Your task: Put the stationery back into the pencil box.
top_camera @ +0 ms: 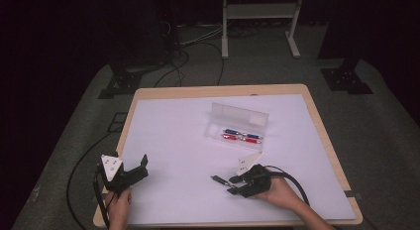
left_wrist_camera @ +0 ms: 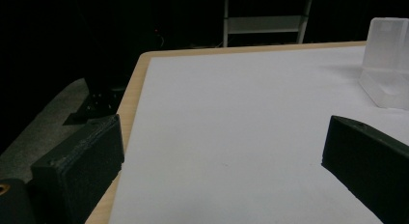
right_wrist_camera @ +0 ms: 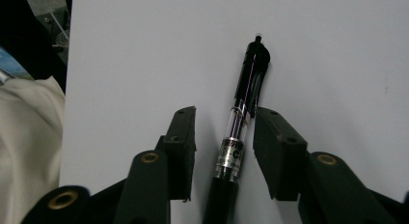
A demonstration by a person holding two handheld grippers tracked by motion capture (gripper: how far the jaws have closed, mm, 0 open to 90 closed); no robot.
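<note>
Evidently the pickup step is in hand: a black pen point(right_wrist_camera: 243, 122) lies on the white mat point(top_camera: 173, 141), near right, between the half-open jaws of the right gripper point(right_wrist_camera: 224, 132), not yet pinched. Closing is needed next, then carriage to the clear case point(top_camera: 237, 122) farther off.

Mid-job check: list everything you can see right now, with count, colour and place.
black pen: 1, black with clear barrel, lying on the mat between the right gripper's jaws, not yet pinched
pencil case: 1, clear plastic, lid up, middle of the mat
pens in case: several, red and blue; exact count unclear
mat: 1, white, covering the table
table: 1, light wood
rack: 1, white, on the floor behind
left gripper: 1, black, open, near left
right gripper: 1, black, open astride the pen
</note>
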